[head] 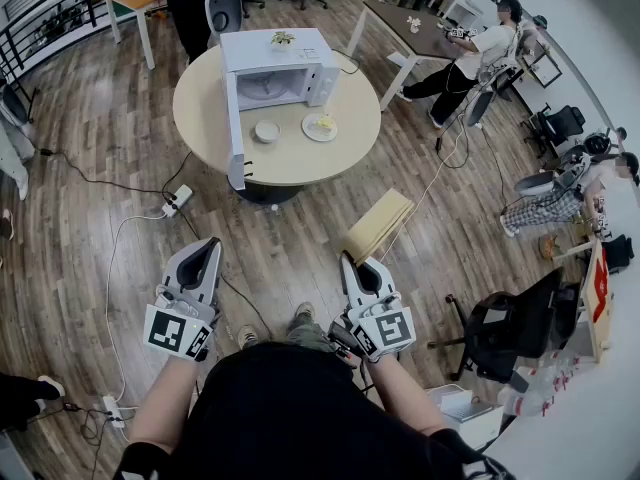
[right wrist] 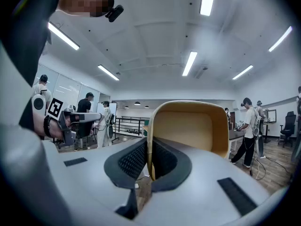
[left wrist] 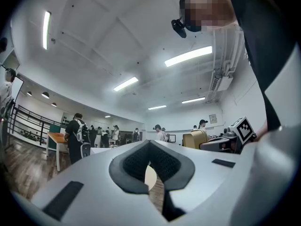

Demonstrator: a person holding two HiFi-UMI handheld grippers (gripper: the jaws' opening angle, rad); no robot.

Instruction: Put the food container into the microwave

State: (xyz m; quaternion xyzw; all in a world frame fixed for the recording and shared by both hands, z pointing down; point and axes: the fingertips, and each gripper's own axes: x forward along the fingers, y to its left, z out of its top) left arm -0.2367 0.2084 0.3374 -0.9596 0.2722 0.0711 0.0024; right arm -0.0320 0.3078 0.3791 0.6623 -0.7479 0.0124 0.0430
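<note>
One tan, box-shaped food container (head: pixel 380 225) is pinched by its rim in the right gripper (head: pixel 353 265), its long side pointing ahead. Well apart, ahead and a bit left, the white microwave (head: pixel 275 68) stands on the round worktop (head: pixel 200 108) with its door open. The left gripper (head: pixel 207 251) is closed on nothing.

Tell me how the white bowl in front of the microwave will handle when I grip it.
The bowl looks small and shallow, so it is probably light. Its smooth white rim may be slippery. It sits flat on the table, so tipping seems unlikely.
</note>
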